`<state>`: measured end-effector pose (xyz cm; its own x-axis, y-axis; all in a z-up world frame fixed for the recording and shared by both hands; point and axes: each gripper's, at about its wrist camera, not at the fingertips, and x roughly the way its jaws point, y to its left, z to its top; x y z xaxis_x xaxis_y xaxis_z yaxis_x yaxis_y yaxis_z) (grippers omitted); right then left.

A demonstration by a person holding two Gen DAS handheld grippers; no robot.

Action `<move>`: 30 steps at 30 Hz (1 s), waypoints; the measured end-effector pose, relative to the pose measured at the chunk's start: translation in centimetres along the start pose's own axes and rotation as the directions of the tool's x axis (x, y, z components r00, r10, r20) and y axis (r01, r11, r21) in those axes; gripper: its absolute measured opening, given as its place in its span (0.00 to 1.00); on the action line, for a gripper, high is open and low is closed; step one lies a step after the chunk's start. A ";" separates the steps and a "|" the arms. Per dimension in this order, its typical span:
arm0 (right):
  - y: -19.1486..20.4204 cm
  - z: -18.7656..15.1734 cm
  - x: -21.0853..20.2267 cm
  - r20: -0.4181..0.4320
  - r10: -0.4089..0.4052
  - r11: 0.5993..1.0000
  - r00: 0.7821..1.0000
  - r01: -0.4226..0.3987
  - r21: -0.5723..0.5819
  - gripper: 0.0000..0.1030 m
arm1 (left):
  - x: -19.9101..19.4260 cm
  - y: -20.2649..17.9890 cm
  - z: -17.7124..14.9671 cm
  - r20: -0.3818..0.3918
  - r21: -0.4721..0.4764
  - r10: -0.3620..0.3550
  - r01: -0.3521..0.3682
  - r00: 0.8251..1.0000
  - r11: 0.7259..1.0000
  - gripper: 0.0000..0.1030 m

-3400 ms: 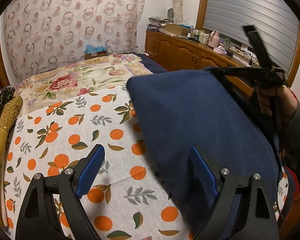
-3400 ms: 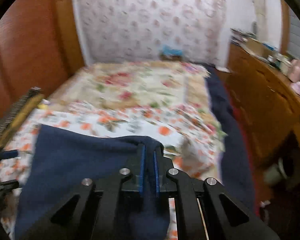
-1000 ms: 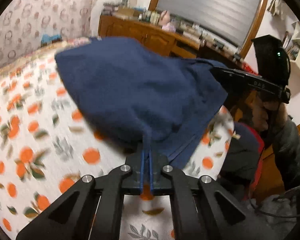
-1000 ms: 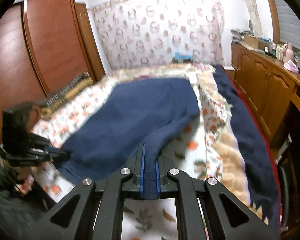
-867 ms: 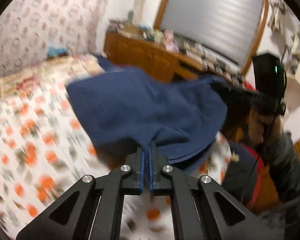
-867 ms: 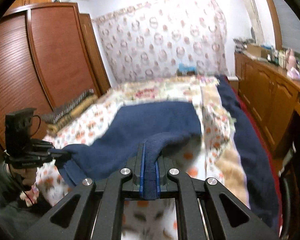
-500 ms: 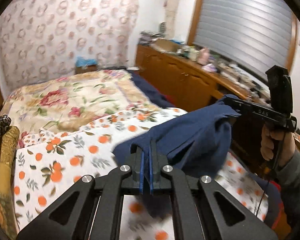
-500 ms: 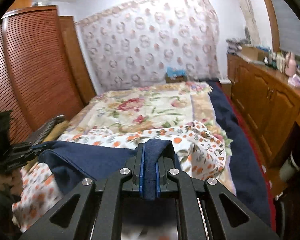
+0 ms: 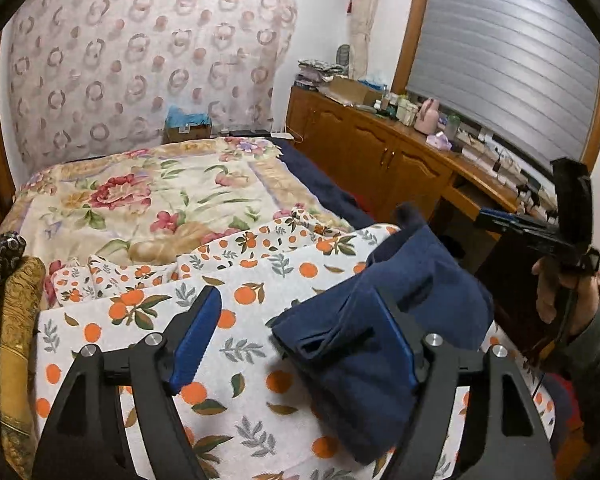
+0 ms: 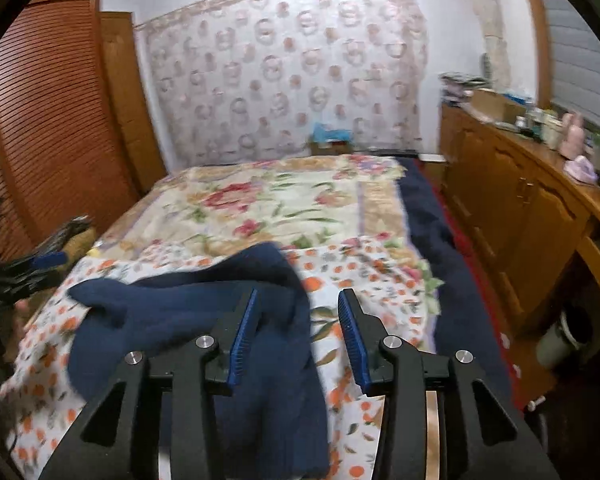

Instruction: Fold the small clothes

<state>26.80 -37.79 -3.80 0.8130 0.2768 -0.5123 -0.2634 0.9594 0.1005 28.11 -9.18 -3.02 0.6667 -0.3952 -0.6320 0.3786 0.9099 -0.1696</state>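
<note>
A soft, knitted navy garment [image 9: 380,328] is seen bunched in thick folds on the orange-printed sheet [image 9: 236,280] near the bed's foot. The left tongs [image 9: 300,340] and right tongs [image 10: 298,336] have just been opening; both are released, nothing pressed between their ribbed blue pads. The garment's near edge is hidden behind the black frames.

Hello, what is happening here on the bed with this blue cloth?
A person with a two-finger gripper in each hand is folding a navy blue garment on an orange-print sheet spread over the bed. Both grippers have just been opening: the left gripper stands wide, the right gripper partly open, and neither presses on the cloth now. The garment lies in a loose, bunched fold on the sheet, not yet tidy.
</note>
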 end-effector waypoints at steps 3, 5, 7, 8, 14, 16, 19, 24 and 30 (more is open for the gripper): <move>1.5 -0.7 0.3 -0.032 0.066 0.997 0.997 -0.067 -0.032 0.47 | 0.3 -0.4 -1.0 -0.033 0.008 -0.035 0.035 0.999 0.999 0.77; 2.6 -1.1 1.6 -0.070 0.085 0.995 0.994 -0.089 -0.052 0.48 | 1.0 -0.7 -1.6 -0.061 0.011 -0.079 0.079 0.995 0.997 0.77; 3.2 -1.1 2.9 -0.088 0.065 0.995 0.994 -0.071 -0.068 0.48 | 1.9 -1.1 -2.2 -0.090 0.019 -0.099 0.101 0.991 0.995 0.77; 3.3 -1.0 3.7 -0.091 0.062 0.995 0.994 -0.068 -0.068 0.48 | 2.5 -1.3 -2.4 -0.104 0.023 -0.093 0.096 0.990 0.995 0.77; 1.8 -0.2 7.4 -0.158 0.067 0.998 0.985 -0.068 0.002 0.48 | 6.0 -0.7 -2.1 -0.171 -0.039 -0.058 0.052 0.983 0.998 0.77; 1.2 0.4 7.2 -0.178 0.065 0.998 0.982 -0.064 0.011 0.48 | 6.8 -0.3 -2.0 -0.185 -0.053 -0.050 0.041 0.981 0.998 0.77; 1.3 0.7 6.7 -0.204 0.051 0.998 0.978 -0.055 -0.014 0.52 | 8.1 0.3 -2.2 -0.219 -0.084 -0.056 0.039 0.974 0.996 0.77; 1.0 1.4 6.3 -0.232 0.062 0.998 0.971 -0.057 0.027 0.57 | 8.8 0.9 -2.1 -0.219 -0.162 -0.130 0.095 0.967 0.982 0.77; 0.4 1.1 7.1 -0.248 0.117 0.993 0.962 -0.105 0.059 0.57 | 9.5 0.8 -1.7 -0.216 -0.191 -0.191 0.150 0.958 0.970 0.32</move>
<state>33.02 -35.43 -6.49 0.6220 0.3650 -0.6928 -0.3162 0.9264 0.2042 33.65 -11.98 -10.39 0.4273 -0.5248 -0.7362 0.3449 0.8474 -0.4038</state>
